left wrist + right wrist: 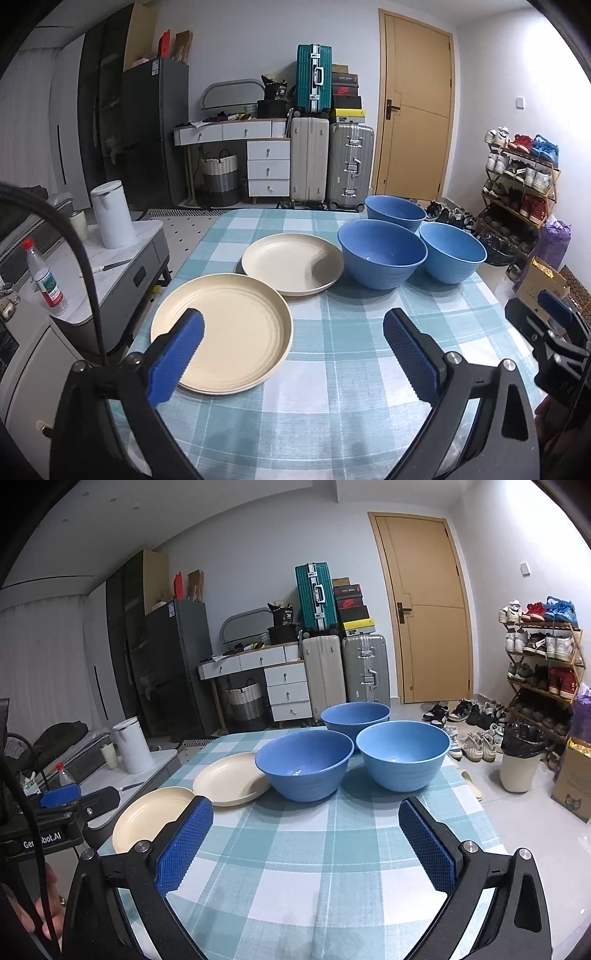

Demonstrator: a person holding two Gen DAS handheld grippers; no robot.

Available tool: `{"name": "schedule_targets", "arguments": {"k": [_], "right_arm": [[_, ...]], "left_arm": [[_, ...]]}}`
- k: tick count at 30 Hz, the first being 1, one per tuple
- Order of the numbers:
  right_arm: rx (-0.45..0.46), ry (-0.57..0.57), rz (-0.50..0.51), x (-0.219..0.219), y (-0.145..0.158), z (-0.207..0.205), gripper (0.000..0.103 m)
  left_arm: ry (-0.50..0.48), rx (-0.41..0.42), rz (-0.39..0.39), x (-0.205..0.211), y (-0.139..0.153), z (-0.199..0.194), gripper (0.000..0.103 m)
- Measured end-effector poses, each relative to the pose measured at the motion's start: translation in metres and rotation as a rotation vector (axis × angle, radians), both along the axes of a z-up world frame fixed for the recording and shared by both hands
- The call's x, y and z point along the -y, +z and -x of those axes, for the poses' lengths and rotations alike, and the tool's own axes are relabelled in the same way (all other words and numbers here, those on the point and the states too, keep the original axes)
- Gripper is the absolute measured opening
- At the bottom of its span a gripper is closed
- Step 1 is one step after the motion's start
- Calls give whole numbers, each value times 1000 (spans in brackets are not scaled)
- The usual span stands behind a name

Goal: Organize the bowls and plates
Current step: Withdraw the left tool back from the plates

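The counter point(332, 369) under a teal-and-white checked cloth carries three round blue bowls point(382, 253) clustered at the far right and two cream round plates point(221, 332) at the left. Left tongs point(293, 354) and right tongs point(306, 845) hover spread, gripping nothing.

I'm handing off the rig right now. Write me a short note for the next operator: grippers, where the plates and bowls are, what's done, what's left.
Left gripper: open, empty, hovering over the checked tablecloth beside the near plate.
Right gripper: open, empty, facing the bowls.
Plates: near plate at the left front looks like two stacked; far plate lies separately behind it.
Bowls: three blue ones, all upright and unstacked: the left bowl, the right bowl, the back bowl.
Done: apparently only the near plate stack.
Left: add the far plate to the stack and nest the bowls.
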State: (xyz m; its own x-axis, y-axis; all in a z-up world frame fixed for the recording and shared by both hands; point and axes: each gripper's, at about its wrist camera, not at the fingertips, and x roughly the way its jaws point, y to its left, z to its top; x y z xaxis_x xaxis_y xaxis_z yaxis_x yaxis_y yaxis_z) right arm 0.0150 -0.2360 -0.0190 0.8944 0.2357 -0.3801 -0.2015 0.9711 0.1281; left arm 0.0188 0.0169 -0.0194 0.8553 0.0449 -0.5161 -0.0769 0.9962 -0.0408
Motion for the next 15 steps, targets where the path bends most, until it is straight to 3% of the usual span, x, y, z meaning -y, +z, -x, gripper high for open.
{"name": "schedule_targets", "arguments": {"k": [15], "right_arm": [[-9,-11,25,-6,-9,8,102]], "left_arm": [[-6,-16,11,6,-4,1,99]]}}
